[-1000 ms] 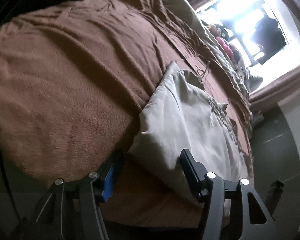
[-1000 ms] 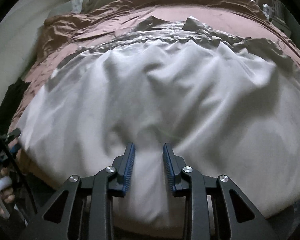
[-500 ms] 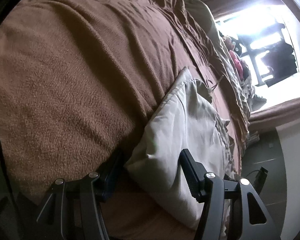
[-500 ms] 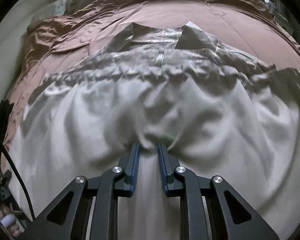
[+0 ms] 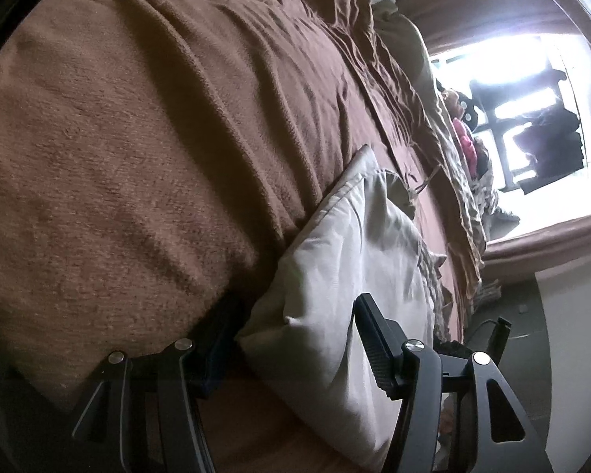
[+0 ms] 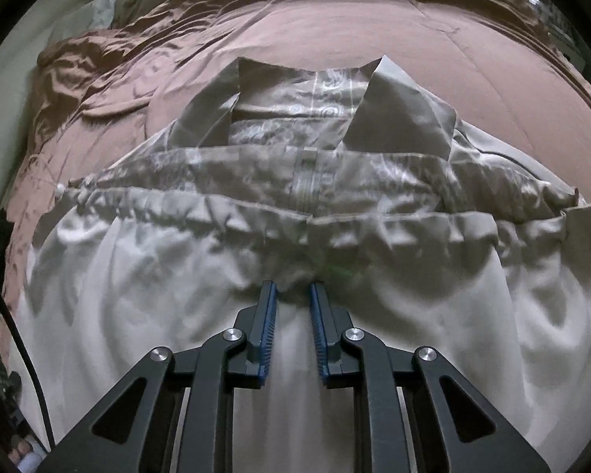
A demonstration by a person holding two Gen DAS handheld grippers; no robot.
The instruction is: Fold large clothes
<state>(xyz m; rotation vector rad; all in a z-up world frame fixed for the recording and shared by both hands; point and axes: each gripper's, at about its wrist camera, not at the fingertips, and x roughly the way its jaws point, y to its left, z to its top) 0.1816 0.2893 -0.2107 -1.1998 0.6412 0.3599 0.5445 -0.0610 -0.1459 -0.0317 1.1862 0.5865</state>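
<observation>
Pale grey cloth is bunched between my right gripper's (image 6: 292, 289) blue pads, which pinch a ridge of the garment (image 6: 374, 335) lying spread on the brown bedspread (image 6: 335, 35). My left gripper (image 5: 295, 335) straddles the garment's folded edge, fingers wide and unclenched, beside a brown fleece blanket (image 5: 138, 138).

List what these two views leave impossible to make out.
- Left wrist view: the window is blown out by glare; nothing outside is readable.
- Left wrist view: the pale garment runs off the bottom edge, so its near end is unseen.
- Right wrist view: the garment's sleeves are folded under the body.
</observation>
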